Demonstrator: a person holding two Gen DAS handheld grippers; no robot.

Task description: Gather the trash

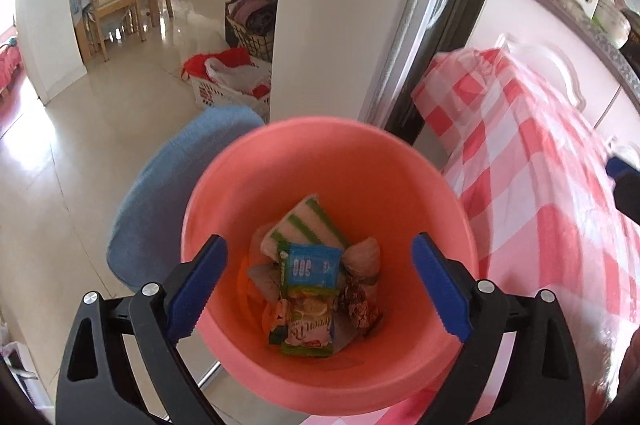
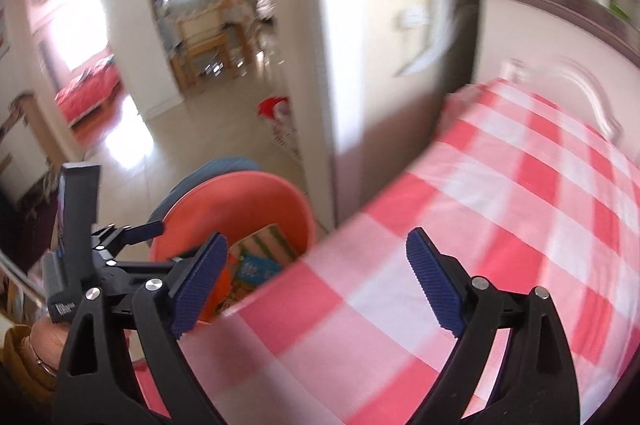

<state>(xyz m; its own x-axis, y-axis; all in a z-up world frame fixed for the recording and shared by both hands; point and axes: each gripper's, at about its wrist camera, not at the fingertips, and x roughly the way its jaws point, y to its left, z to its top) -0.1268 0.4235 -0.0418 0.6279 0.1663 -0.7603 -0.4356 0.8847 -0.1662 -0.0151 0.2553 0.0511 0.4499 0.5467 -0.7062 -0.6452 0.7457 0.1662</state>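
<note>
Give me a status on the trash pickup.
Left tongs open above pink bin. Right tongs open, empty, above checkered tablecloth. Wrappers in bin. Nothing in the way.

Between the spread jaws of the left gripper (image 1: 320, 285): open mouth of the pink bin (image 1: 432, 185), wrappers (image 1: 308, 289) heaped only at the bottom. Left of the jaws, a blue-cushioned stool (image 1: 160, 193) tight against the bin. Between the wide jaws of the right gripper (image 2: 318, 285): bare checked tablecloth (image 2: 500, 209). Beyond them, a white cabinet door (image 2: 532, 45) closing off the far edge.
</note>
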